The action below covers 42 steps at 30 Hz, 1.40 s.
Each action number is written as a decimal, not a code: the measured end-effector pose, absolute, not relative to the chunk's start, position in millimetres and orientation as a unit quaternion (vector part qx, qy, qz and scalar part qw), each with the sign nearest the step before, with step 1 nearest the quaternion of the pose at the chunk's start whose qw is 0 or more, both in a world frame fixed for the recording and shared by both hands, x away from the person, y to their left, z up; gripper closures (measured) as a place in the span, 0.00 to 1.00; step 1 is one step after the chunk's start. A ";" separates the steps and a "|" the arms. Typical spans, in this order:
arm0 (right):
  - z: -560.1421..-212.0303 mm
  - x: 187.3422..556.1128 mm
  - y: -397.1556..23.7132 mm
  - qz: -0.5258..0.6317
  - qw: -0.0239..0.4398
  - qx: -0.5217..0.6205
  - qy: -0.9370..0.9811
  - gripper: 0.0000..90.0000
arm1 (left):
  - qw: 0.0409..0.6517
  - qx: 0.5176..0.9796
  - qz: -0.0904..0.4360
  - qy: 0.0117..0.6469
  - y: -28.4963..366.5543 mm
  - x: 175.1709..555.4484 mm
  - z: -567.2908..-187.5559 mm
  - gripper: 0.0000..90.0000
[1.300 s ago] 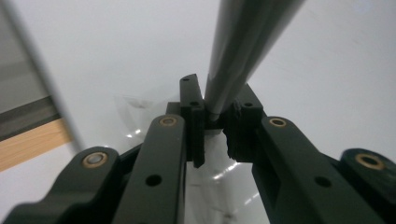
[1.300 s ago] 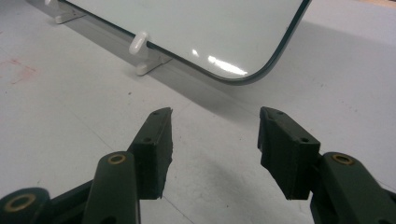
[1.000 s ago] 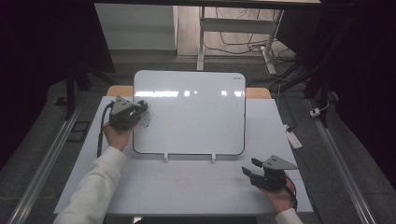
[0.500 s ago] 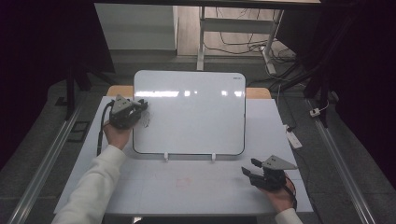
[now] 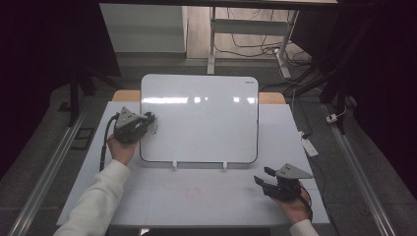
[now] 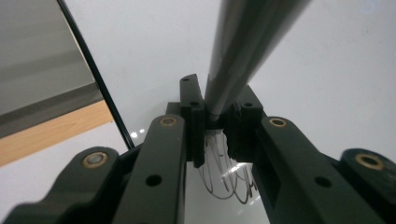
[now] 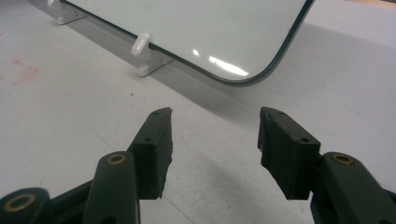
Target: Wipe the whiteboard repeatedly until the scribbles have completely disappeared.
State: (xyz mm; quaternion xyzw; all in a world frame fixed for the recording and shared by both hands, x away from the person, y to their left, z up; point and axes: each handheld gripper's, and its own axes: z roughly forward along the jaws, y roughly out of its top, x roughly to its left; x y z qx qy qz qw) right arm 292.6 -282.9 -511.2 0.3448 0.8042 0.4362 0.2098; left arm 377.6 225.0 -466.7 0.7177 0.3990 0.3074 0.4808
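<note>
left gripper: in the high view it sits left of centre, over the left edge of the whiteboard; my jaws are clenched on a dark marker.
marker: in the left gripper view it runs from between my jaws up to the top right of the frame, tilted, with the white board surface behind it; its tip is hidden by the jaws.
scribble: thin looping lines show on the board just below my jaws, low in the left gripper view.
whiteboard: middle of the high view, lying on the white bench, its near edge against two small white clips.
right gripper: lower right of the high view, just above the bench and well apart from the board's near right corner; my jaws are released, nothing between them.
board corner: in the right gripper view the rounded dark-rimmed corner lies above my jaws in the frame.
left sleeve: white, entering from the lower left of the high view.
</note>
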 end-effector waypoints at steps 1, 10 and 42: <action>-511.1 292.8 -283.3 0.436 0.210 0.346 0.804 0.49 | 0.480 0.716 0.312 0.400 226.4 378.5 -465.2 0.87; -511.0 292.6 -283.4 0.437 0.210 0.344 0.804 0.49 | 0.484 0.695 0.319 0.425 241.2 387.3 -458.3 0.87; -511.9 293.1 -281.0 0.436 0.207 0.342 0.806 0.49 | 0.492 0.699 0.297 0.426 235.2 384.9 -460.5 0.87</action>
